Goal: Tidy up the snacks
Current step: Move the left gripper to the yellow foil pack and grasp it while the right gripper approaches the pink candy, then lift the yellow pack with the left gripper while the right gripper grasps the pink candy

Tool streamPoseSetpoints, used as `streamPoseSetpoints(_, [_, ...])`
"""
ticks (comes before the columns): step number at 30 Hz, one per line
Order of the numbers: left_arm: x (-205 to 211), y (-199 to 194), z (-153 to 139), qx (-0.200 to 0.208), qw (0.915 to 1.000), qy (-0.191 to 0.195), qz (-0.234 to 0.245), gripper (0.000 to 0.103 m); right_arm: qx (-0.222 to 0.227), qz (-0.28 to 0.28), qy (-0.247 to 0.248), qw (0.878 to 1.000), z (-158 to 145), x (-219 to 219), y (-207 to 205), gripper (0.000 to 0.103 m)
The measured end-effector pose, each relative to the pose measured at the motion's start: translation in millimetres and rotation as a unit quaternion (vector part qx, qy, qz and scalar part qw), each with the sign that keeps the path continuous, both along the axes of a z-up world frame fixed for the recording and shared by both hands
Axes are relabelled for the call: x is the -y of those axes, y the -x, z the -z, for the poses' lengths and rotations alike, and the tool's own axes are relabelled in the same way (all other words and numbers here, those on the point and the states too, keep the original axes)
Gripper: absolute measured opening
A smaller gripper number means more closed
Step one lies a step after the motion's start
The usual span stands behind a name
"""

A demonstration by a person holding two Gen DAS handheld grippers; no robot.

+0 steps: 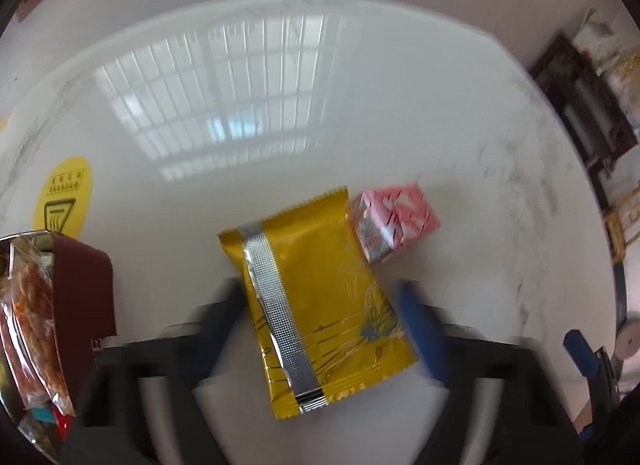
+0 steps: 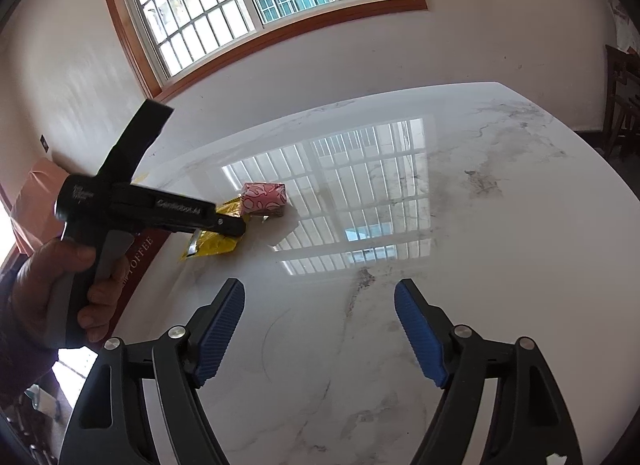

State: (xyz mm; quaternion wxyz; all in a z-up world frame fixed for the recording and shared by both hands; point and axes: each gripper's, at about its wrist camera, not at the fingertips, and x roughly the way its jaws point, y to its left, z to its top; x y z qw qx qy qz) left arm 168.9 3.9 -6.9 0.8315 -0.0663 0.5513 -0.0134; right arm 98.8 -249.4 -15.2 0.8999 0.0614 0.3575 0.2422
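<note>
My left gripper [image 1: 324, 305] points down over the yellow packet [image 1: 316, 305], which lies flat on the white table [image 1: 460, 137] between its fingers; blur hides whether the pads press it, so I cannot tell its grip. A pink cube [image 1: 394, 221] touches the packet's far corner. The snack box [image 1: 76, 305] is to its left. My right gripper [image 2: 320, 329] hangs open over bare table.

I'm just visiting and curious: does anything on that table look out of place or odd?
Two snacks lie loose on the white table rather than in the brown box at its left edge: a yellow packet, lying askew with its silver seam up, and a pink wrapped cube touching its corner. Nothing looks spilled or torn.
</note>
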Motion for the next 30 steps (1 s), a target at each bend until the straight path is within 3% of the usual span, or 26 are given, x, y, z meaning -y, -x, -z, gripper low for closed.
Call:
streamPoseSetpoints(7, [-10.7,45.8,-0.3,0.031,0.9993,0.021,0.009,0.056,-0.013,0.0,-0.006,1.0,-0.6,3.7,-9.0,0.077])
streamPoseSetpoints(16, [-28.0,118.5,-24.6,0.078,0.995,0.061,-0.007,0.056,0.013,-0.072,0.049,0.996,-4.4,-47.5,-45.0,0.077])
streamPoseSetpoints(24, [-35.6,151.2,-48.5,0.094,0.9927,0.074,-0.009,0.056,0.036,-0.173,0.116,0.977,2.9,-101.3,-80.8,0.078])
streamPoseSetpoints(30, [-48.1,175.2,-66.6,0.103,0.9908,0.083,-0.029,0.056,0.031,-0.225,0.136,0.964,8.9,-118.7,-103.3,0.078])
